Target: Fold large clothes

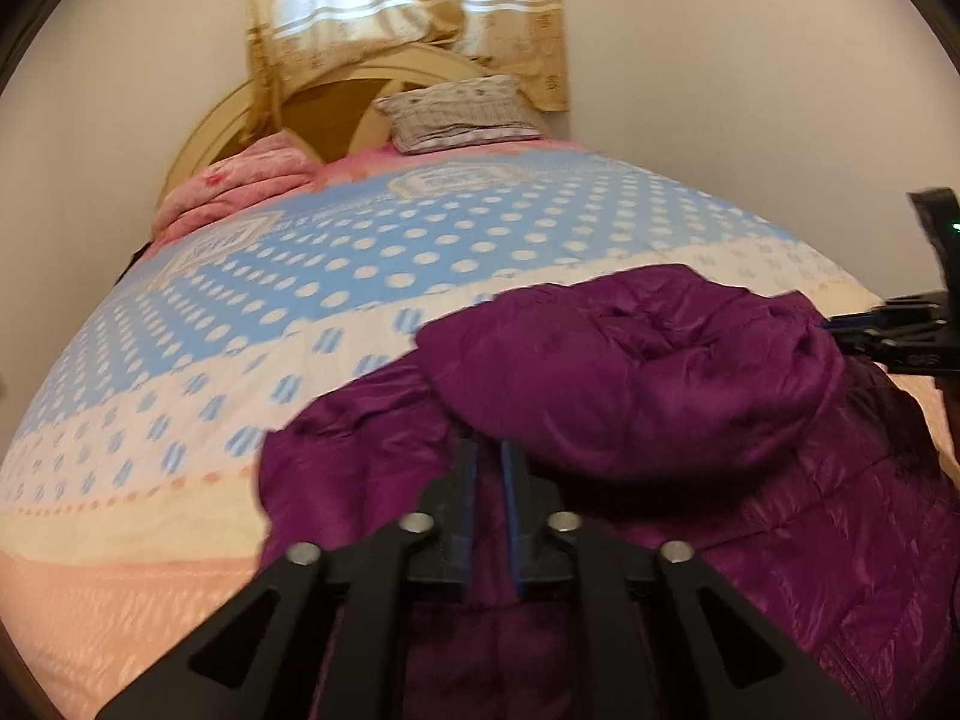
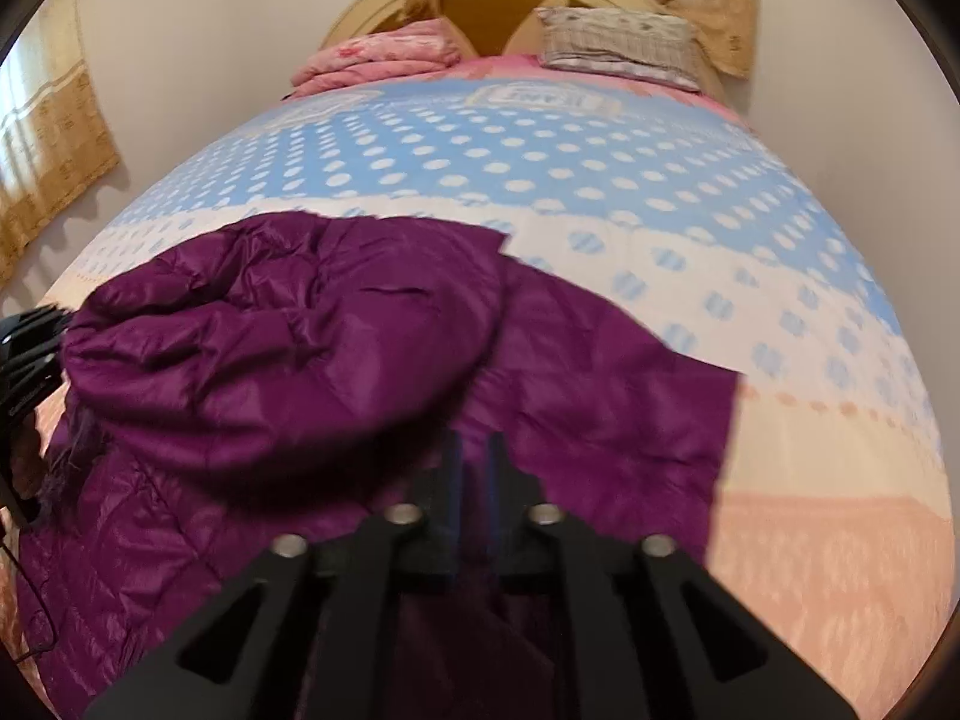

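A purple quilted puffer jacket (image 1: pixel 660 396) lies on the bed, with a bulging fold rolled over its upper part. It also shows in the right wrist view (image 2: pixel 288 360). My left gripper (image 1: pixel 490 450) is shut on the jacket's fabric at its left side, its tips under the rolled fold. My right gripper (image 2: pixel 474 447) is shut on the jacket's fabric at its right side, just below the fold. The right gripper also shows at the right edge of the left wrist view (image 1: pixel 888 330). The left gripper shows at the left edge of the right wrist view (image 2: pixel 30 348).
The bed (image 1: pixel 360 276) has a cover with blue, white-dotted and peach bands. A folded pink blanket (image 1: pixel 234 192) and a grey pillow (image 1: pixel 462 114) lie at the headboard (image 1: pixel 336 96). Curtains (image 1: pixel 408 6) hang behind. Walls flank the bed.
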`<state>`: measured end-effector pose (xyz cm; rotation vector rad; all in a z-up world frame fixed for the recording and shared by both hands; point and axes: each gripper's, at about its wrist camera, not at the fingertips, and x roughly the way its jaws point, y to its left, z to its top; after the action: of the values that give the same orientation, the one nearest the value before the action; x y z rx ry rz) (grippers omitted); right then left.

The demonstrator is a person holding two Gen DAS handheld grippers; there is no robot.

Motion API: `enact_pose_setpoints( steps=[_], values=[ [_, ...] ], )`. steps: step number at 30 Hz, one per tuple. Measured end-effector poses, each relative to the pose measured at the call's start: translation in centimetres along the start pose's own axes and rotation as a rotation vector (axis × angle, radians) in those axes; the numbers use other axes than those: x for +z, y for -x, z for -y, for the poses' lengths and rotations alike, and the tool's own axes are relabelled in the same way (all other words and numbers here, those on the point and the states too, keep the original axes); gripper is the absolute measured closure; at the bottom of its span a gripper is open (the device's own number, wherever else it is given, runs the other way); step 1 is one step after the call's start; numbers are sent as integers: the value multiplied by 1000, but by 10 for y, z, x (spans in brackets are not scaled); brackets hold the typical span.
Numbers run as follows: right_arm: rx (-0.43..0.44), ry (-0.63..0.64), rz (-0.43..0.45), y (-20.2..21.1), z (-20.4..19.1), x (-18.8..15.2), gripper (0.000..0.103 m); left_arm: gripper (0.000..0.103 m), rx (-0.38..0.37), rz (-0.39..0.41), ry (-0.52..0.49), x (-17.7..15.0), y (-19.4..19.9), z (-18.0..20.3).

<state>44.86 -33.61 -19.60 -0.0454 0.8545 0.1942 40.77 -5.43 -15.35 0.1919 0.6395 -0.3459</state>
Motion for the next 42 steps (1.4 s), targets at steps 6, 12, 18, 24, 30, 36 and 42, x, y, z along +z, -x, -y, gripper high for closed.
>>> enact_pose_setpoints(
  steps=[6, 12, 18, 24, 30, 36, 42],
  values=[
    [-25, -65, 69, 40, -16, 7, 62, 7, 78, 138, 99, 16, 27, -9],
    [132, -22, 104, 23, -68, 18, 74, 7, 131, 62, 46, 26, -15, 39],
    [123, -48, 16, -34, -81, -10, 74, 7, 215, -69, 24, 6, -68, 52],
    [73, -21, 27, -40, -78, -25, 76, 7, 216, -120, 2, -2, -84, 56],
    [53, -20, 41, -42, -83, -31, 76, 6, 210, -146, 9, -5, -93, 54],
    [51, -27, 44, -43, -83, -32, 76, 6, 218, -165, -4, -5, -97, 59],
    [50, -25, 41, -43, -83, -31, 76, 5, 225, -169, -10, -5, -97, 60]
  ],
)
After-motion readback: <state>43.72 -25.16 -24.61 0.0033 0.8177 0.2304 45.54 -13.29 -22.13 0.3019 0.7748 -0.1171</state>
